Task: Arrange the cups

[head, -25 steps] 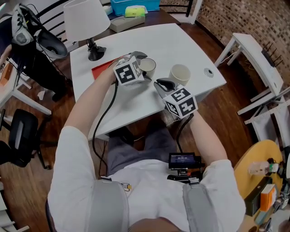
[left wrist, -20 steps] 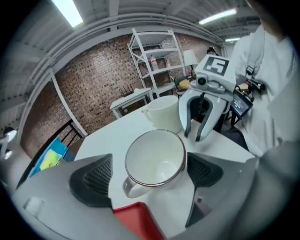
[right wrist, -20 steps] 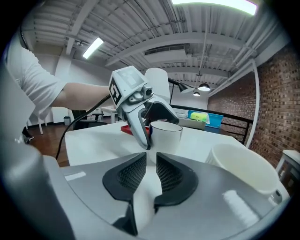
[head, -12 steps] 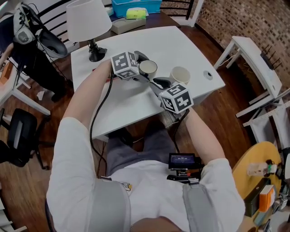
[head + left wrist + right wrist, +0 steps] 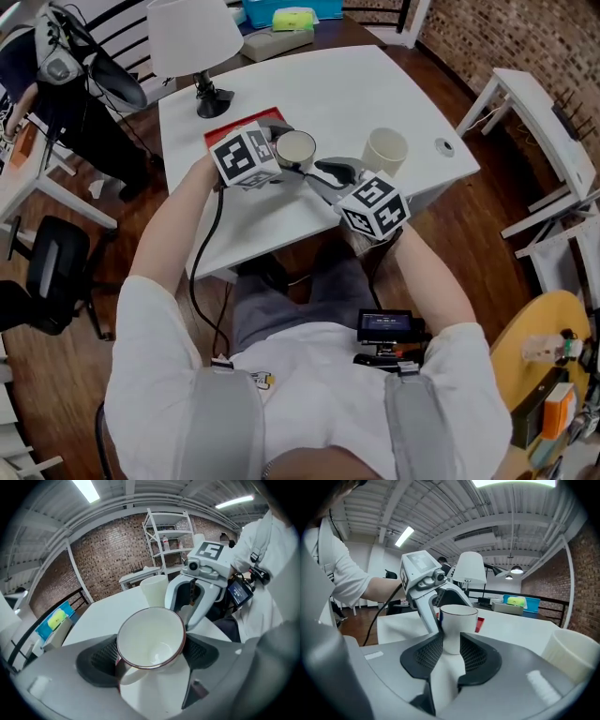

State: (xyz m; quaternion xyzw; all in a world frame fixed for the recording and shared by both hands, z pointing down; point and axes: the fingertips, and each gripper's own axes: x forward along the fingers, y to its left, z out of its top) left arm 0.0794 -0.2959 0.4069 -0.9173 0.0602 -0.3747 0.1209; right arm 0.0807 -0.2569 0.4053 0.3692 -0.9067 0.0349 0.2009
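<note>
A white mug with a dark rim [image 5: 295,148] sits between the wide jaws of my left gripper [image 5: 287,146], whose pads press on its sides [image 5: 150,641]; its handle points back toward that gripper. A plain cream cup [image 5: 384,150] stands to the right on the white table [image 5: 356,89]. My right gripper [image 5: 325,172] points at the mug from the near right. Its jaws are opening, and the mug [image 5: 458,620] stands just past its tips with nothing pressed between them. The mug's base is hidden behind the right gripper's pads [image 5: 426,656].
A red flat thing [image 5: 239,127] lies just behind the left gripper. A lamp [image 5: 195,37] stands at the table's back left, with a blue tray [image 5: 281,11] beyond it. A small round disc [image 5: 443,145] lies near the right edge. A white rack [image 5: 534,122] stands to the right.
My left gripper has carried the mug to the left, away from the cream cup. The right gripper has followed it, and its jaws have parted a little.
</note>
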